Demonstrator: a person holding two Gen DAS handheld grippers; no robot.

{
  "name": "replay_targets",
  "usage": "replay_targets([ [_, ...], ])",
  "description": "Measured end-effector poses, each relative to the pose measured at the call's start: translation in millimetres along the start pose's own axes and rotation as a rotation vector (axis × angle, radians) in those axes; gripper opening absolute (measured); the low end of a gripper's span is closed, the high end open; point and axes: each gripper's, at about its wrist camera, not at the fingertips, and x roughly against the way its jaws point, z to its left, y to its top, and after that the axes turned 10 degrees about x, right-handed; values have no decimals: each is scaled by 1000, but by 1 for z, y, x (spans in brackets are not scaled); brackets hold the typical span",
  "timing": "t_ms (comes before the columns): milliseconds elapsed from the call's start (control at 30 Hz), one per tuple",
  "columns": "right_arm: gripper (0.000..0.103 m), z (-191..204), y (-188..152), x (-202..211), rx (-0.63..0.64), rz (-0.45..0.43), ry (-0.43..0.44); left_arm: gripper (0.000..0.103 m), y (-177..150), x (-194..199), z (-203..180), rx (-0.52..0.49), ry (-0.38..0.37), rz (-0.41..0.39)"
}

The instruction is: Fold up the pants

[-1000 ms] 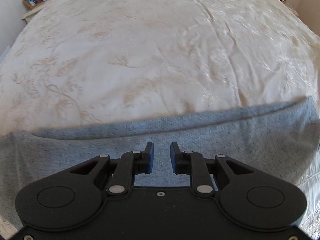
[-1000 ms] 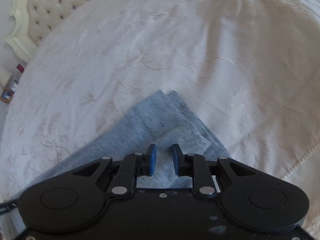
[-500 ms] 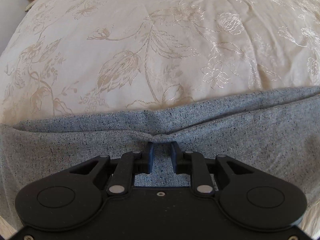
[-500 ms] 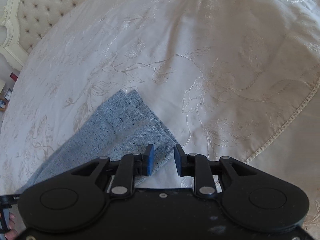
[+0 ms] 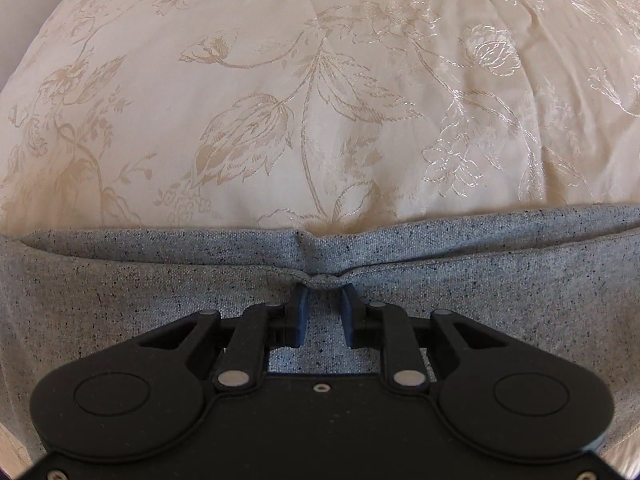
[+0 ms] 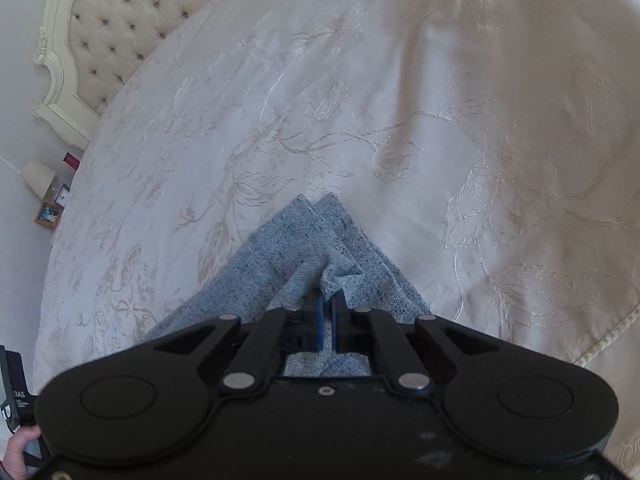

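The grey speckled pants (image 5: 160, 300) lie folded in layers across the near part of the cream floral bedspread (image 5: 320, 100). My left gripper (image 5: 324, 292) is open, and its tips poke under the edge of the top layer, which puckers over them. In the right wrist view a narrow end of the pants (image 6: 280, 248) points away from me. My right gripper (image 6: 327, 300) is shut on a bunched-up fold of the top layer there.
A tufted cream headboard (image 6: 120, 20) stands at the far left. Beside the bed a lamp (image 6: 38, 176) and small frames sit on a nightstand. The bedspread's corded edge (image 6: 608, 340) runs at the right. A hand (image 6: 20, 444) shows at the lower left.
My right gripper has closed from open onto the pants' top layer. My left gripper has come down low and pushed its tips under the layer's edge, still open.
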Motion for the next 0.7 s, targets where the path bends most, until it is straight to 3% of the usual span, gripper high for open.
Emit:
replay_targets([
  [133, 4, 3, -1, 23, 58, -4, -37, 29, -3, 3, -4, -5, 7, -2],
  [300, 4, -8, -10, 19, 116, 100, -133, 29, -3, 6, -6, -11, 10, -1],
  [367, 9, -10, -15, 14, 118, 135, -163, 29, -2, 7, -8, -21, 13, 1],
  [433, 19, -8, -13, 22, 114, 87, -248, 29, -1, 9, -10, -34, 13, 4],
  [467, 19, -5, -10, 29, 109, 32, -256, 28, 0, 10, -11, -43, 13, 7],
  [567, 31, 6, 6, 42, 107, -91, -146, 28, 2, 11, -11, -52, 6, 13],
  [700, 34, 23, 36, 8, 144, -46, -47, 28, 2, 11, -11, -46, 0, 9],
])
